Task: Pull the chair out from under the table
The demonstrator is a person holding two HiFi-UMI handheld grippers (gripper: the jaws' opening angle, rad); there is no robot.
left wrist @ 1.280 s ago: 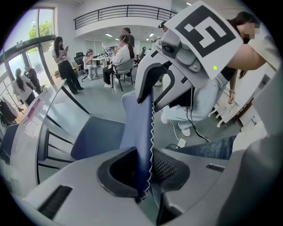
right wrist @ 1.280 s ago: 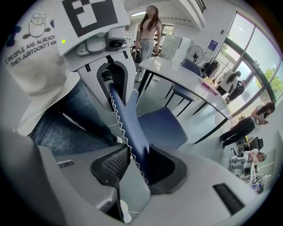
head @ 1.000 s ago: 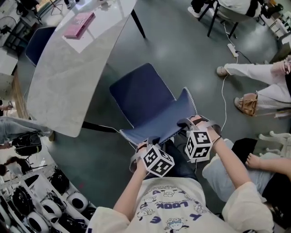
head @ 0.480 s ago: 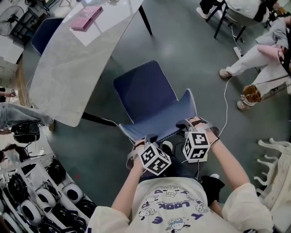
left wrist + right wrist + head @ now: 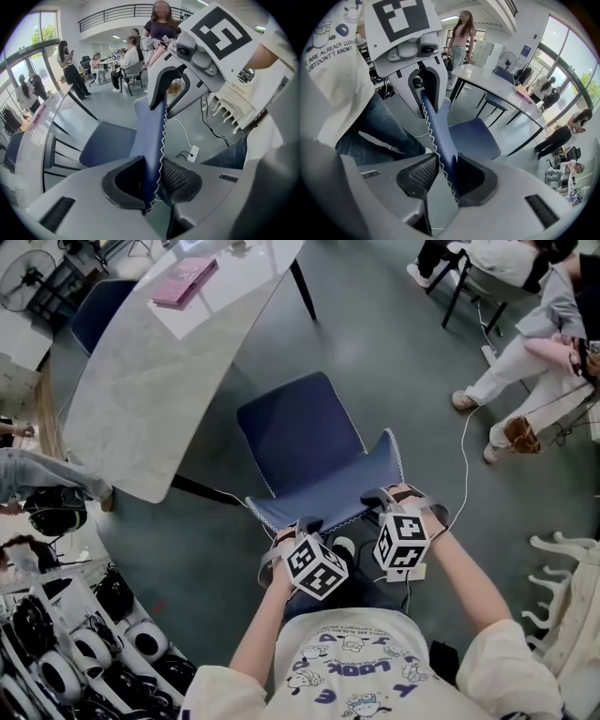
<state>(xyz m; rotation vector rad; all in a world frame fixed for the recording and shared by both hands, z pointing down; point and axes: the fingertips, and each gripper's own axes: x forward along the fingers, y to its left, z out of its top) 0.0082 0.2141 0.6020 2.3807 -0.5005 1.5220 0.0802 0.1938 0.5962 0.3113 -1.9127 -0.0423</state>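
Observation:
A dark blue chair (image 5: 300,442) stands on the floor beside the pale marble table (image 5: 159,381), its seat out in the open. Both grippers hold the top edge of its backrest (image 5: 328,495), which has white zigzag stitching. My left gripper (image 5: 302,524) is at the backrest's left corner. In the left gripper view (image 5: 152,180) the blue backrest (image 5: 152,136) sits between the pads, and the jaws are opening slightly. My right gripper (image 5: 386,495) clamps the right corner. In the right gripper view (image 5: 443,178) the backrest (image 5: 438,126) runs between its pads.
A pink book (image 5: 185,282) lies on the table. A second blue chair (image 5: 98,310) stands behind the table. Seated people (image 5: 525,371) and a white cable (image 5: 461,451) are at the right. Helmets and gear (image 5: 75,652) crowd the lower left floor.
Both grippers stay on the backrest. The chair sits slightly to the right in the picture. The seated person at the right has drawn their legs back.

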